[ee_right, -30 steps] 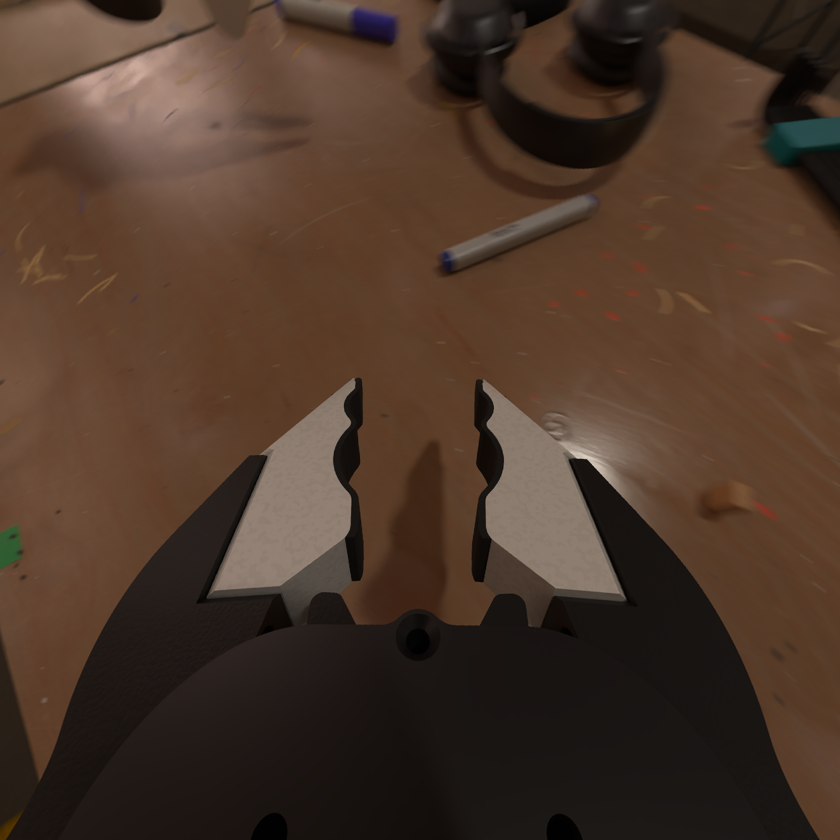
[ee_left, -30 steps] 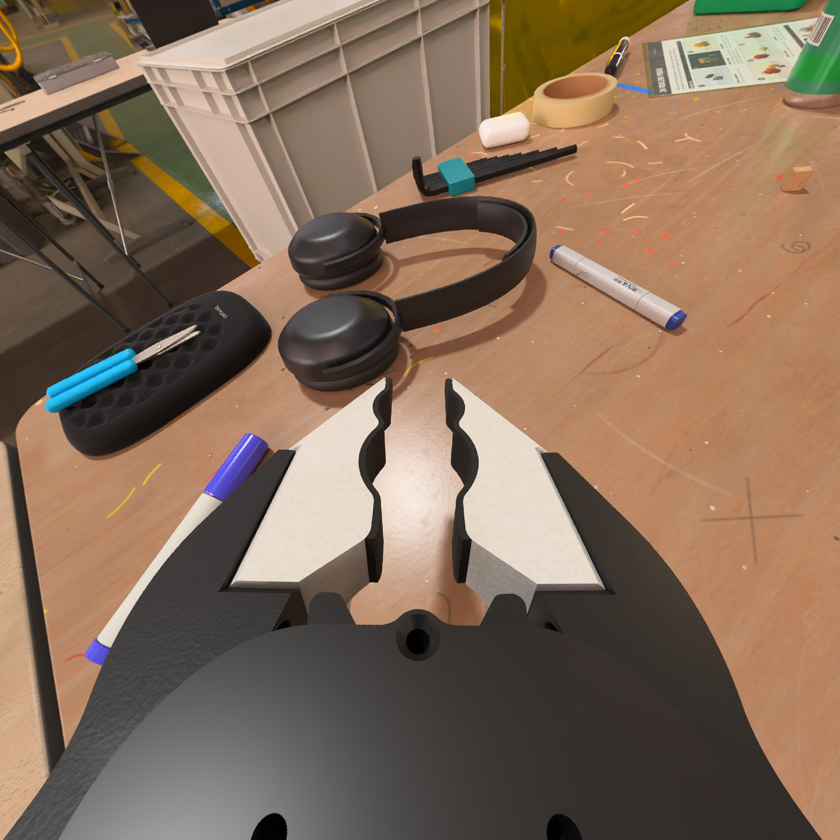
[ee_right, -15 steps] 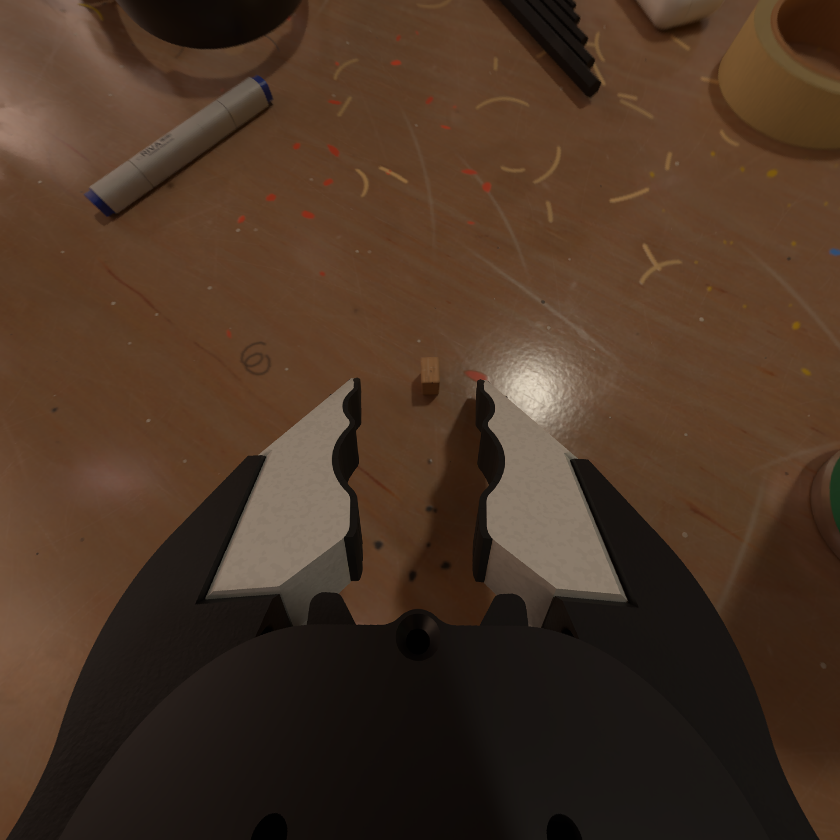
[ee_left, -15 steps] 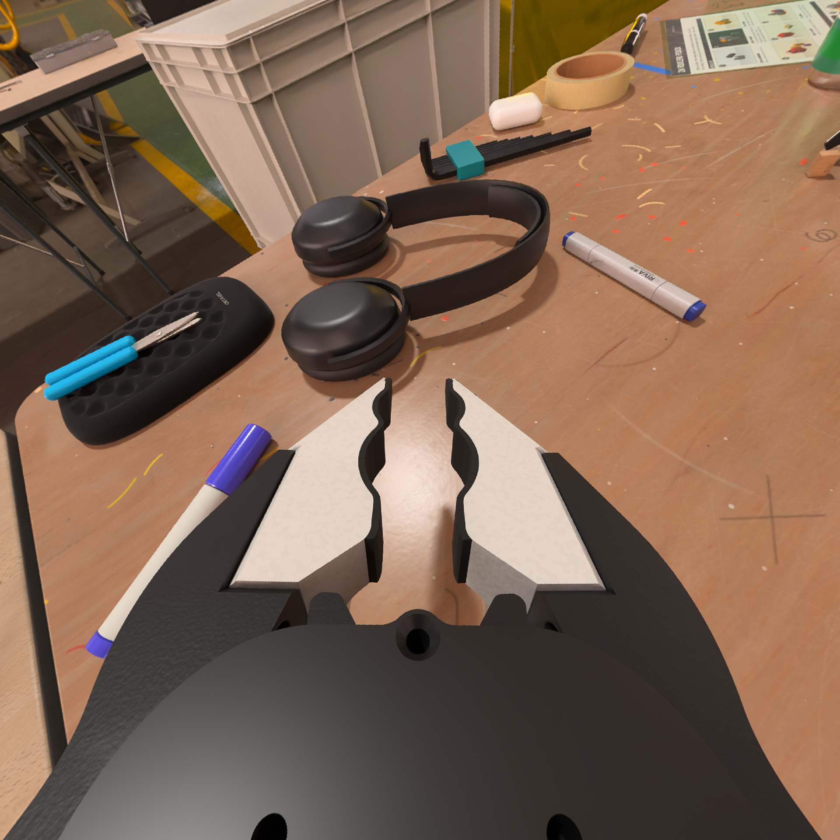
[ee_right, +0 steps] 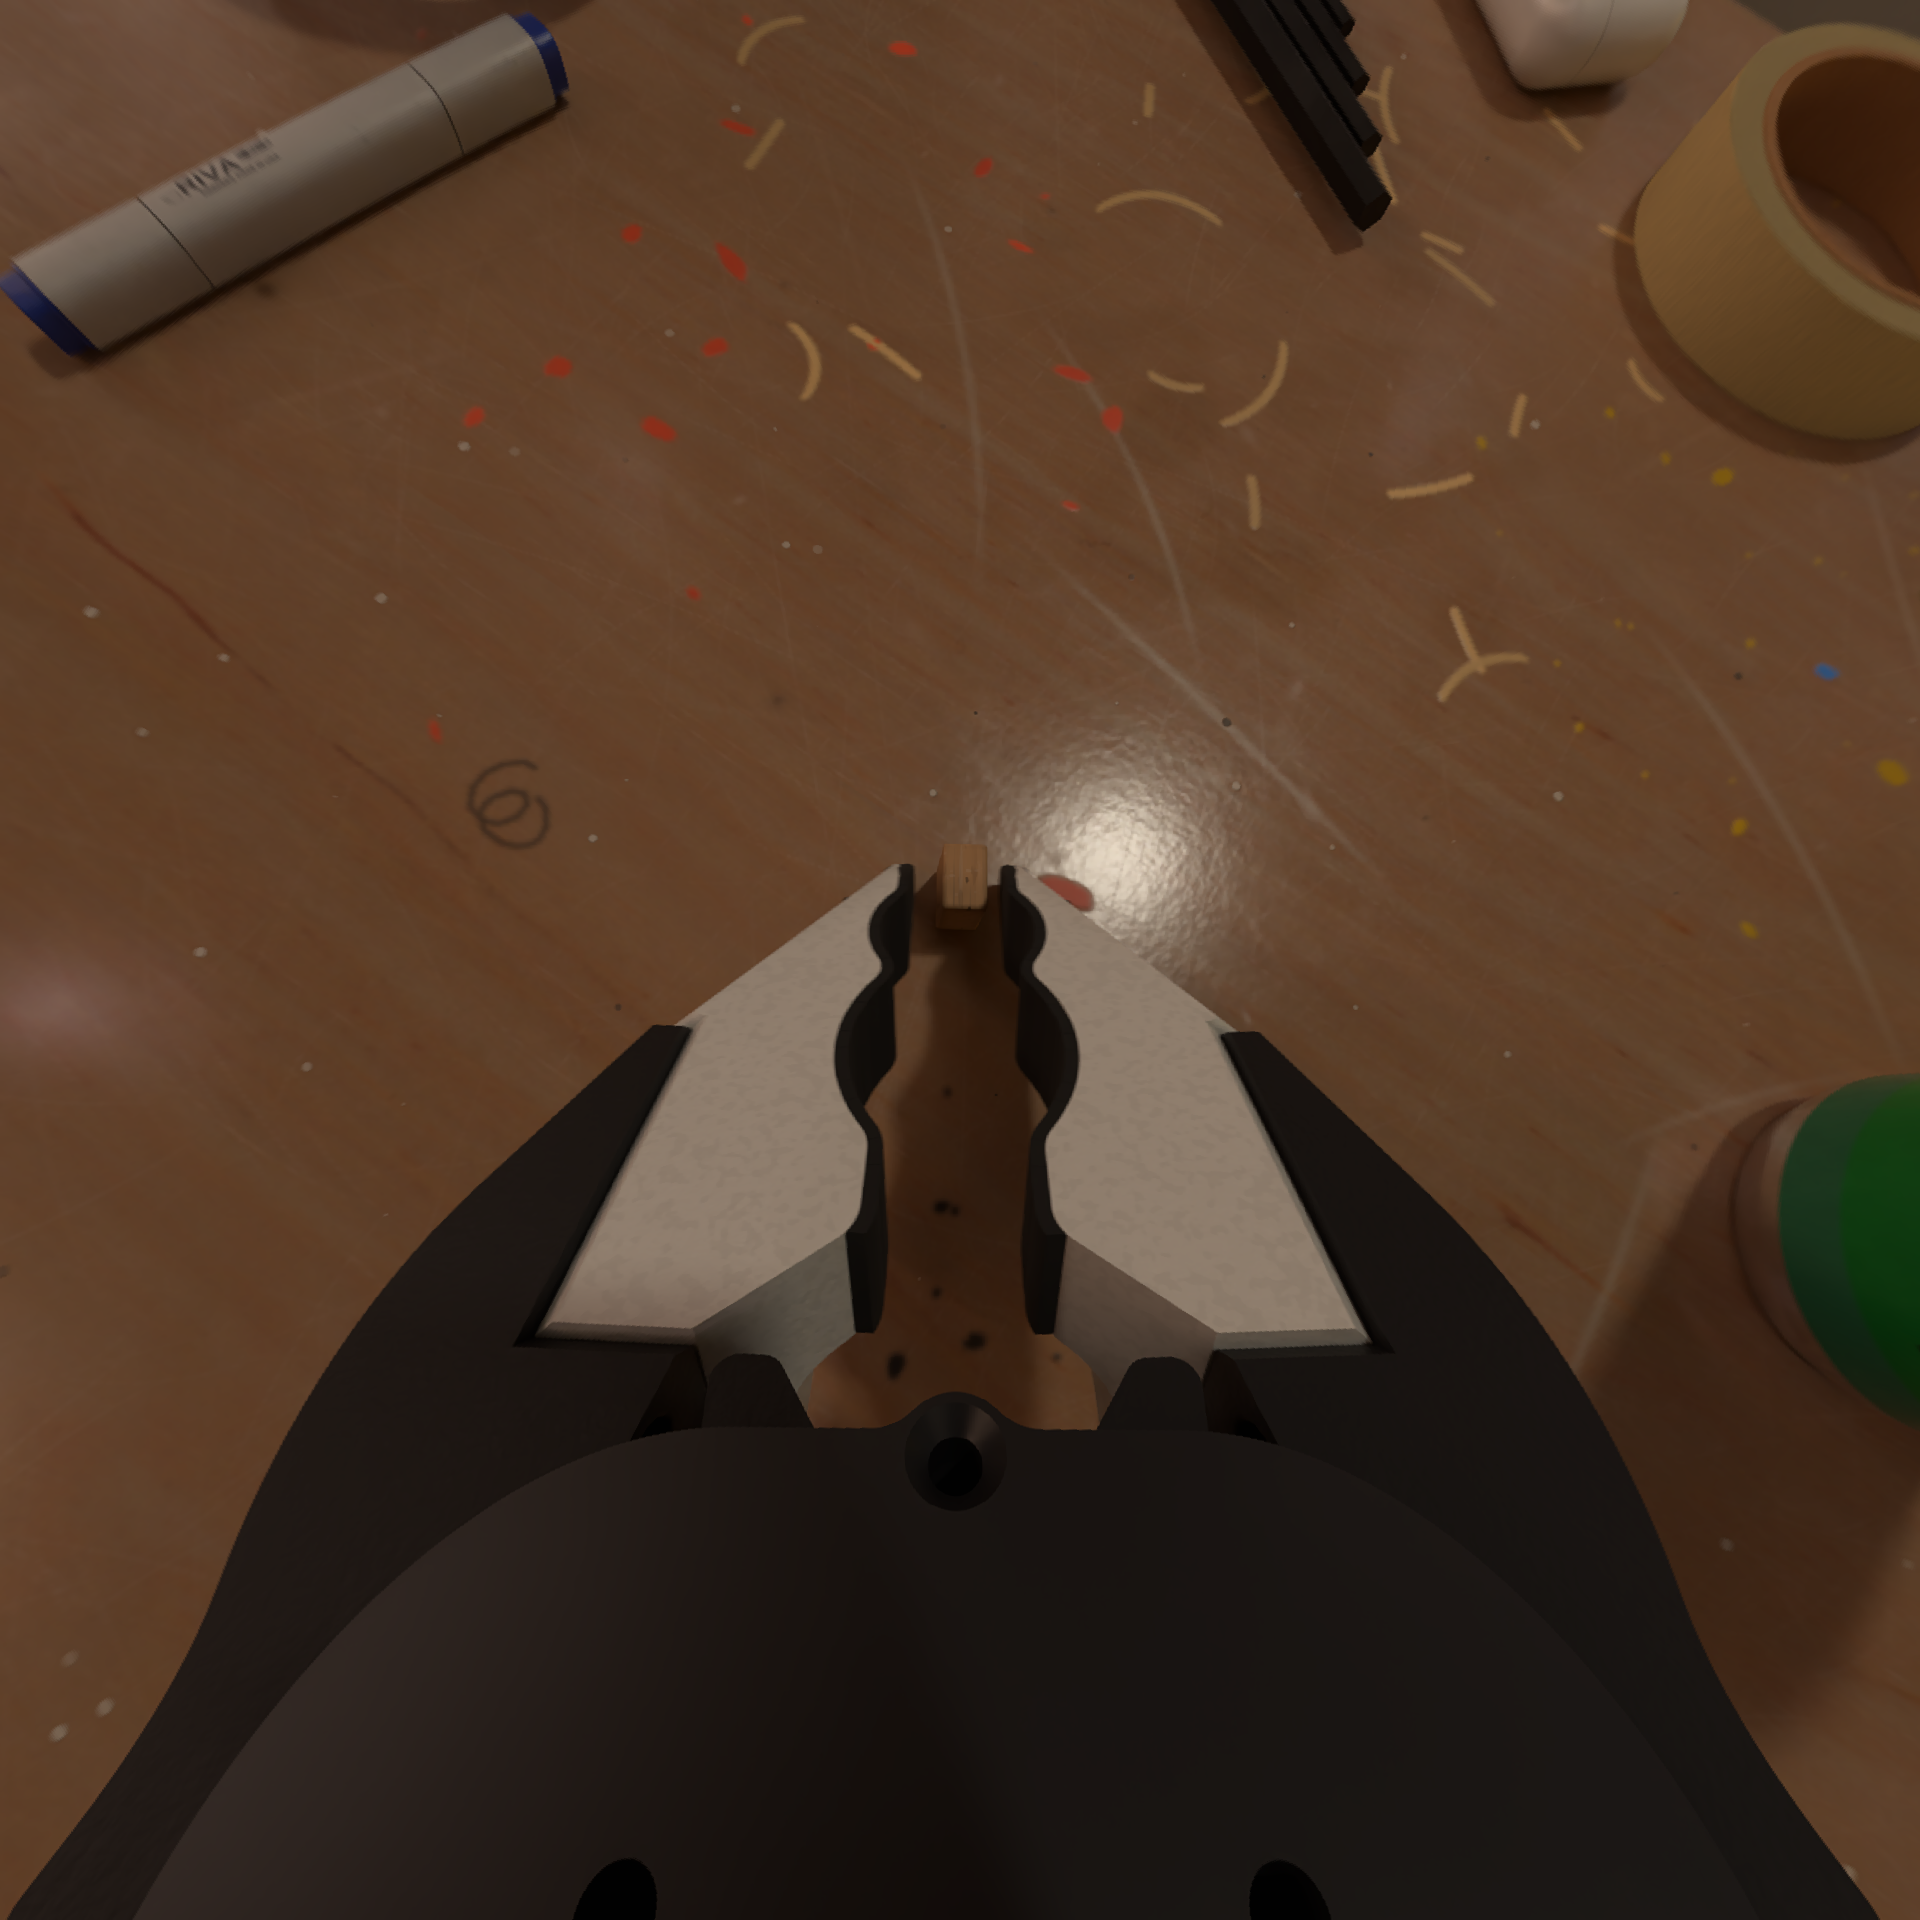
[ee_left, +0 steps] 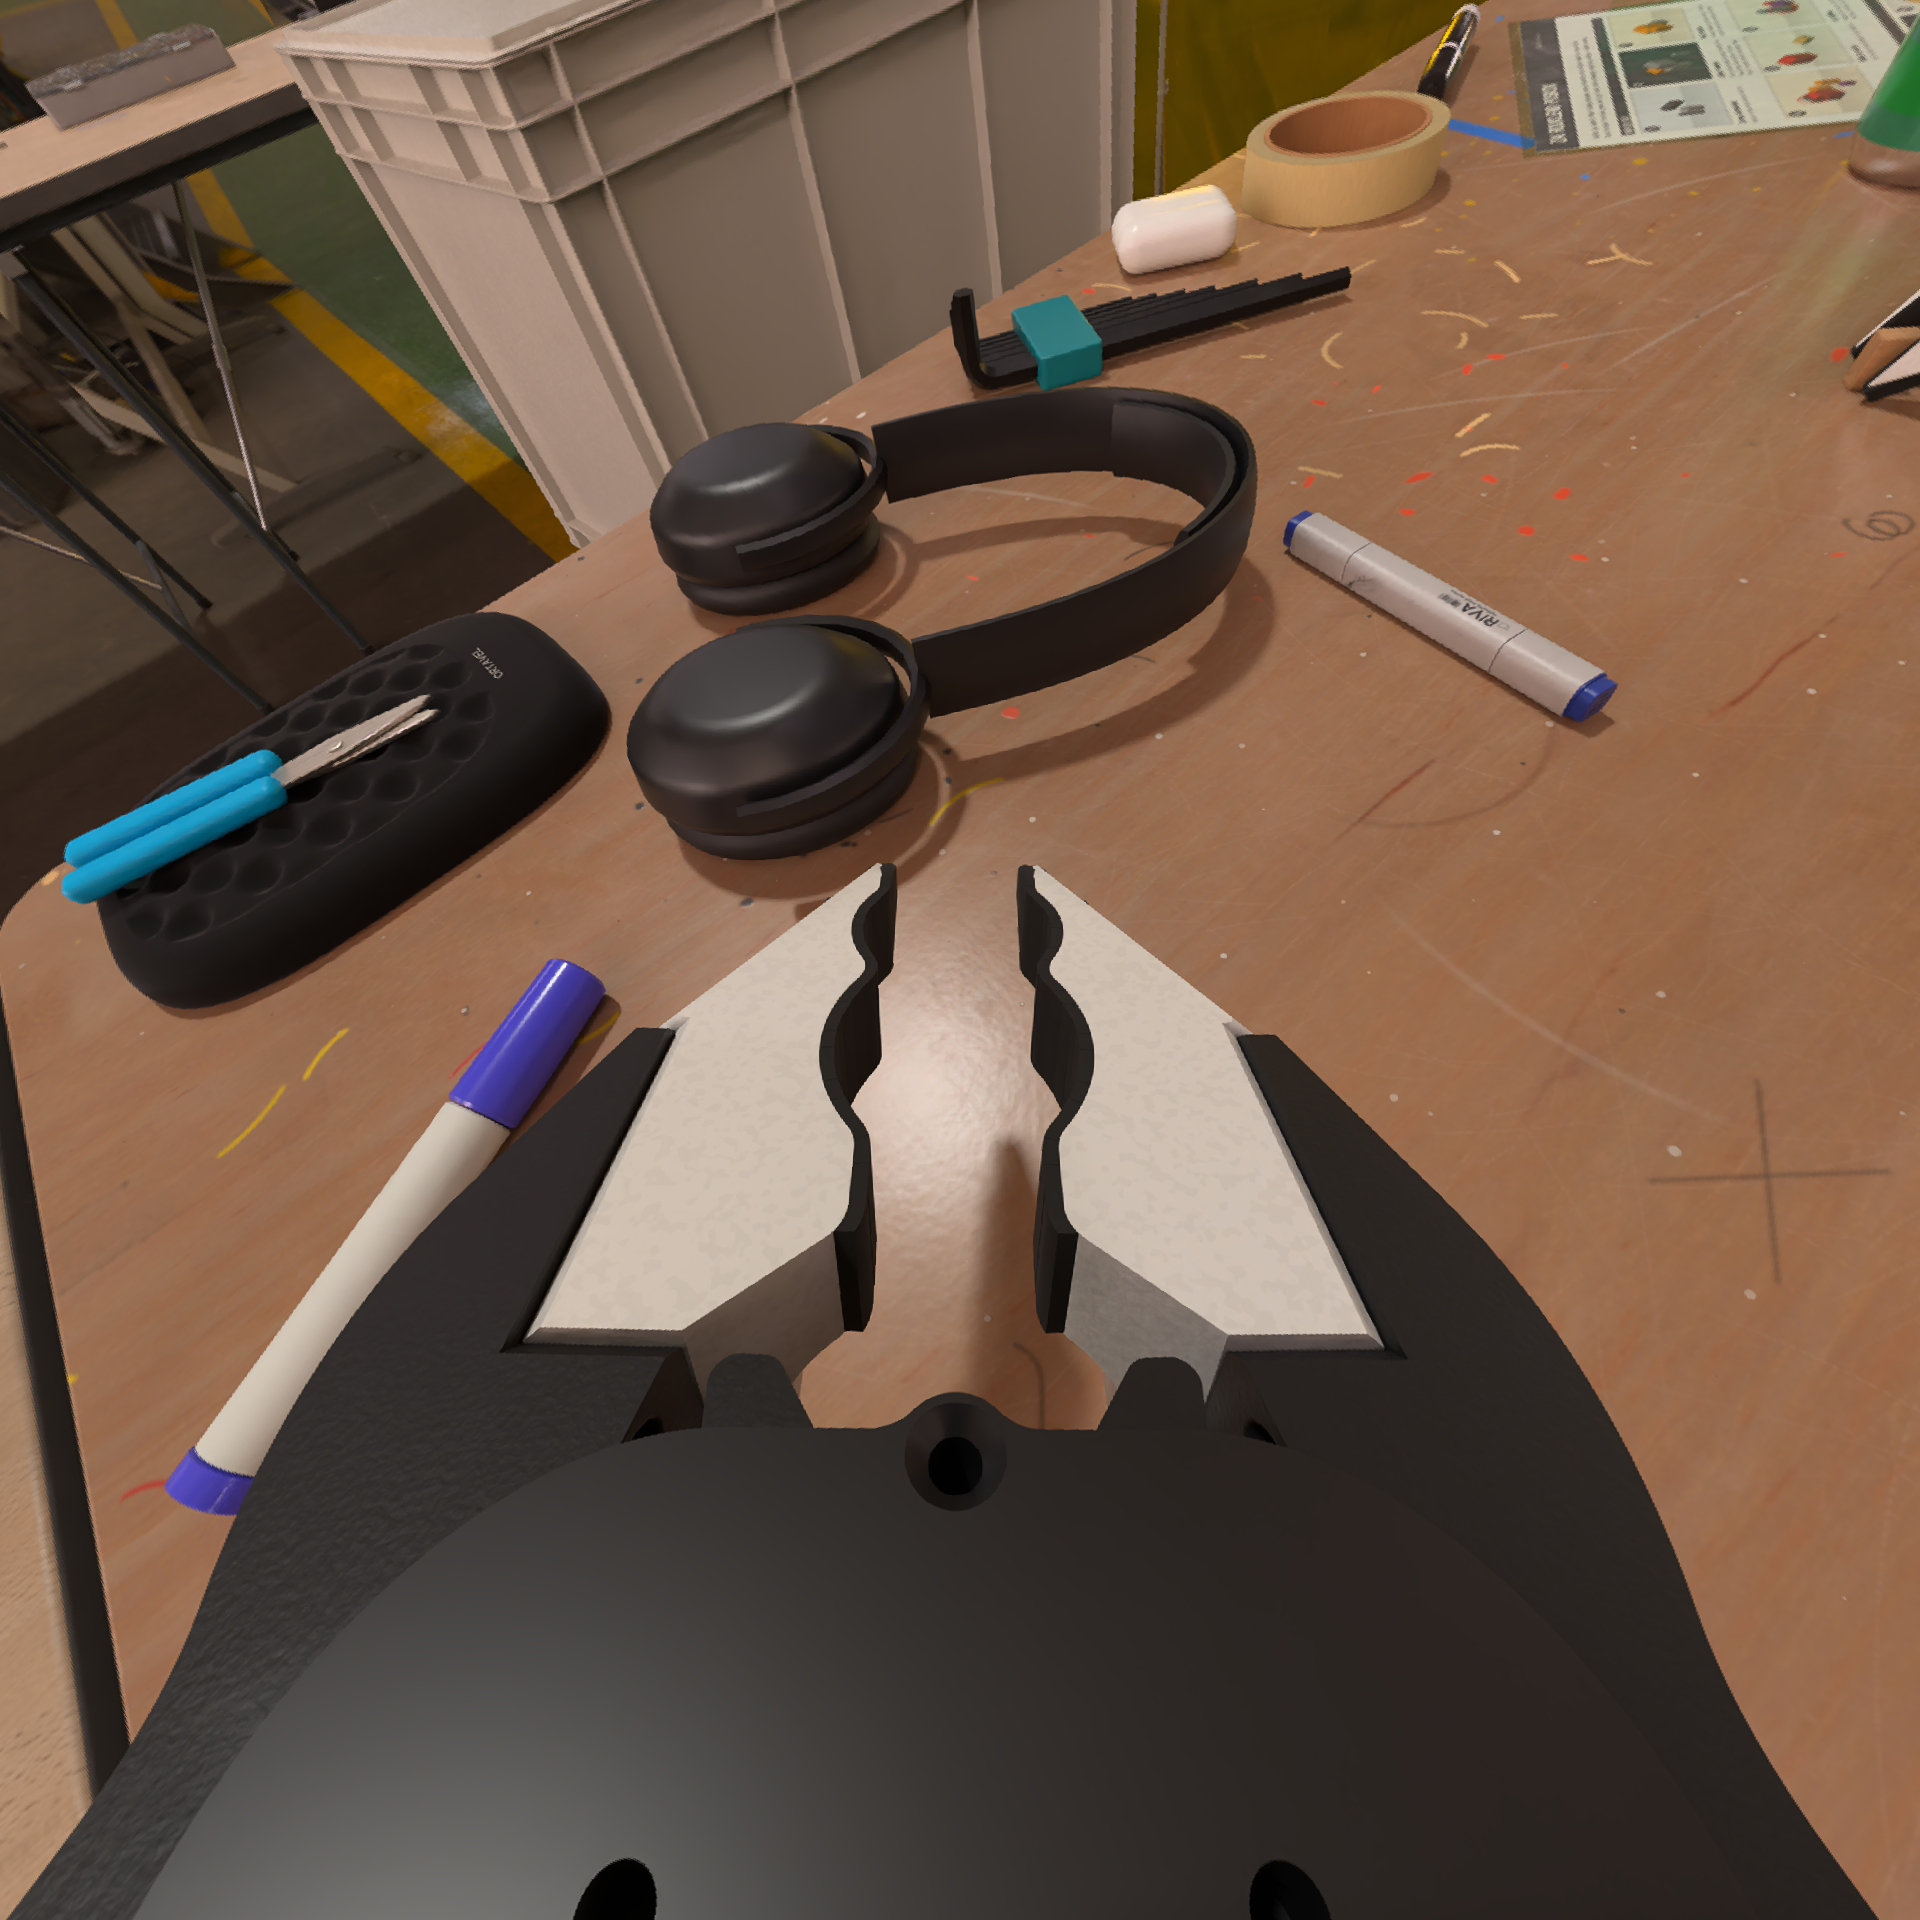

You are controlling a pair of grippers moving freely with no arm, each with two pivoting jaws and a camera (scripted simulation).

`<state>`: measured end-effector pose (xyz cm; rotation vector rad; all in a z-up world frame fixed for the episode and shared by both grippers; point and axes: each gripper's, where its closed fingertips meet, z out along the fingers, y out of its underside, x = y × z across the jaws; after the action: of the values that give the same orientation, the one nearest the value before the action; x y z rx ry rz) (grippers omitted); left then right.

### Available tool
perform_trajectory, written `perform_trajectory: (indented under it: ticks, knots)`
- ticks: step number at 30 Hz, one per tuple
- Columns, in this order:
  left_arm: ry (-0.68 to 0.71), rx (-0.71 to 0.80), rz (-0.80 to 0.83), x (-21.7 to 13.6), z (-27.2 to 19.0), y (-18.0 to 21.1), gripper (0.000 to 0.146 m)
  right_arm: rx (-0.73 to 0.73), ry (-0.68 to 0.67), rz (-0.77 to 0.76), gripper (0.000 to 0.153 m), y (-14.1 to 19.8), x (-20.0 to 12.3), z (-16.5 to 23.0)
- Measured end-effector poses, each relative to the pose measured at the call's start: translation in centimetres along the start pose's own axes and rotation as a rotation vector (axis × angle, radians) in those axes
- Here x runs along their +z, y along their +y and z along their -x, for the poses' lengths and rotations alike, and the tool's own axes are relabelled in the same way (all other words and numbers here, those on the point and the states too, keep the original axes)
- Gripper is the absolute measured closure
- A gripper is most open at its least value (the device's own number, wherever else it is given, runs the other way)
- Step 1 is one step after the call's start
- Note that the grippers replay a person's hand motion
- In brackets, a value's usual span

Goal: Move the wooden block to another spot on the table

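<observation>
The small wooden block (ee_right: 961, 885) stands on the brown table (ee_right: 623, 644), right between the tips of my right gripper (ee_right: 957, 883). The jaws have narrowed around it, with a thin gap showing on each side. The block also shows at the far right edge of the left wrist view (ee_left: 1875, 366), between the right gripper's white fingers. My left gripper (ee_left: 956, 894) is open and empty, low over bare table just in front of black headphones (ee_left: 935, 623).
A grey marker (ee_right: 281, 177) lies left of the block. Hex keys (ee_right: 1309, 104), a white case (ee_right: 1569, 36) and a tape roll (ee_right: 1787, 229) lie beyond it, and a green object (ee_right: 1860, 1247) stands at the right. By the left gripper are a purple marker (ee_left: 416, 1174), a black pad (ee_left: 343, 883) with scissors (ee_left: 208, 810), and a grey crate (ee_left: 675, 187) past the table edge.
My right gripper swung round over the table, came down onto the block and narrowed its jaws around it. The left gripper has drifted only slightly.
</observation>
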<state>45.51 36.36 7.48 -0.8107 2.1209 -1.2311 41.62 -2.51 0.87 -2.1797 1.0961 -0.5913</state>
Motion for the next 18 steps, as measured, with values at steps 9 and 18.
perform_trajectory:
  ticks: [9,18]
  knots:
    - [-0.005,0.002,-0.017,-0.3,0.0,-0.4,0.123,-0.092,0.054,-0.035,0.145,-1.2,-1.1,0.3]
    - [-0.011,-0.014,-0.021,-0.5,0.4,-0.5,0.123,-0.318,-0.391,-0.194,0.145,-4.0,-6.1,14.1]
